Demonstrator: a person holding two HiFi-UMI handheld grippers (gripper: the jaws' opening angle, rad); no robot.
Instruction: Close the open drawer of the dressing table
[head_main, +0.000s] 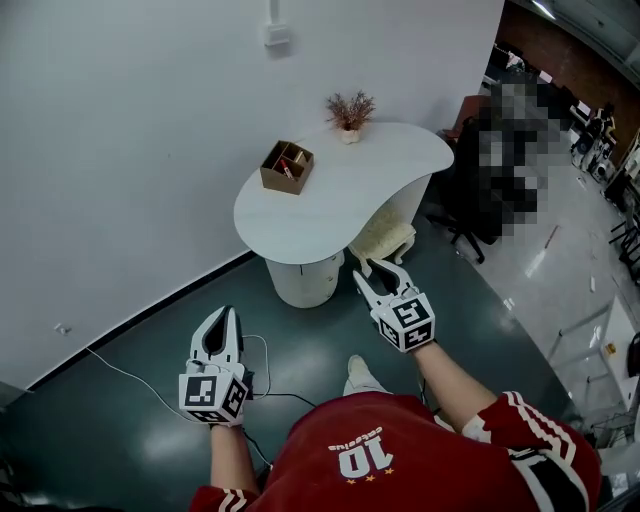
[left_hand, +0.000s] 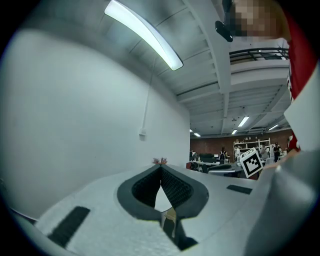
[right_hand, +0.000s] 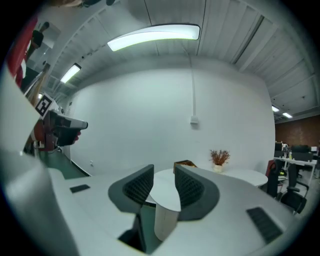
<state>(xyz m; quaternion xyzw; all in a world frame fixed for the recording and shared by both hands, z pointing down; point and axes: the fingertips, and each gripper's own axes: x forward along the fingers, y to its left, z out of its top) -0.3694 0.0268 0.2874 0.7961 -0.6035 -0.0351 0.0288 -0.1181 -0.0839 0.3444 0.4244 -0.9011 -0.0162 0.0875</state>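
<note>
Two claws hover level, short of the dressing table, neither touching it. The left gripper has its jaws met at the tips, empty. The right gripper has its jaws partly apart on nothing. What seems the open drawer juts out just beyond the right gripper's tips, likely why that one leads.

On the red shirt: a big white "10", seen upside down from the head view; next to it a curved white word, too small to read; on the left cube and the right cube: black-and-white square markers, no letters or numbers in them; nothing to read anywhere else.
</note>
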